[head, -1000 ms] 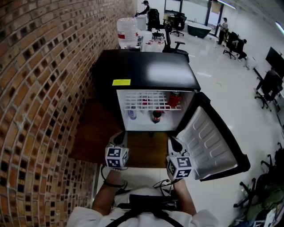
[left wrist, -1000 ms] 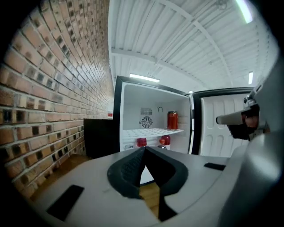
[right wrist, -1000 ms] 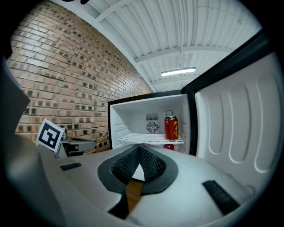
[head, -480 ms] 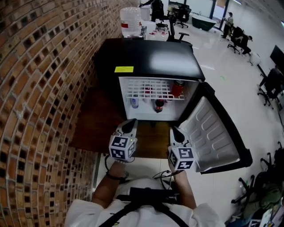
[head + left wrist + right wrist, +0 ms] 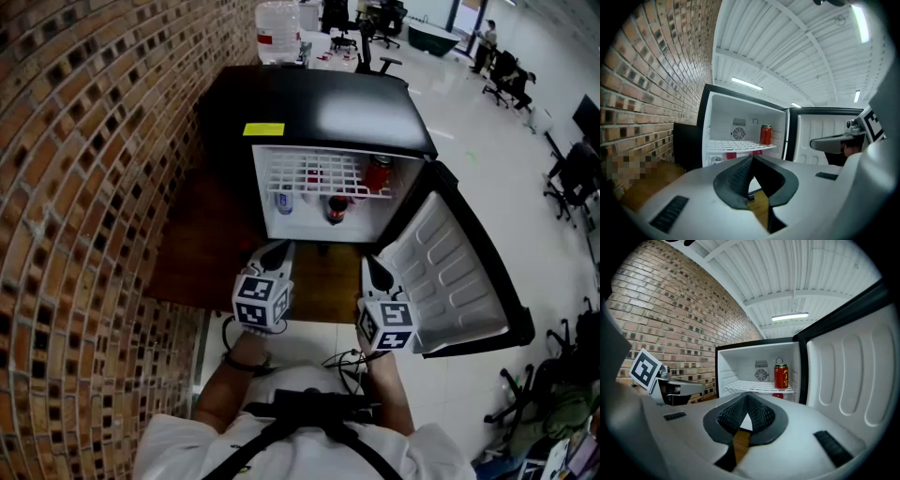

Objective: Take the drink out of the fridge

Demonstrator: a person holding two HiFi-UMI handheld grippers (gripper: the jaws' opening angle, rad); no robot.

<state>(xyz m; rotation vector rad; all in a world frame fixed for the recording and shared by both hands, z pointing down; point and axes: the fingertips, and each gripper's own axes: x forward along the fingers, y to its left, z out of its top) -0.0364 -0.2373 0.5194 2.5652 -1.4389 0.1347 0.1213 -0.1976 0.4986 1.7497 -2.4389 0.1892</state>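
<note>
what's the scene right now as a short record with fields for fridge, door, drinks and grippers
fridge: small black fridge beside a brick wall
door: white-lined fridge door, swung open to the right
shelf: red drink can upright on the white wire shelf, right end
below shelf: dark bottle and other drinks
grippers: left gripper and right gripper both shut, empty, short of the fridge opening
</note>
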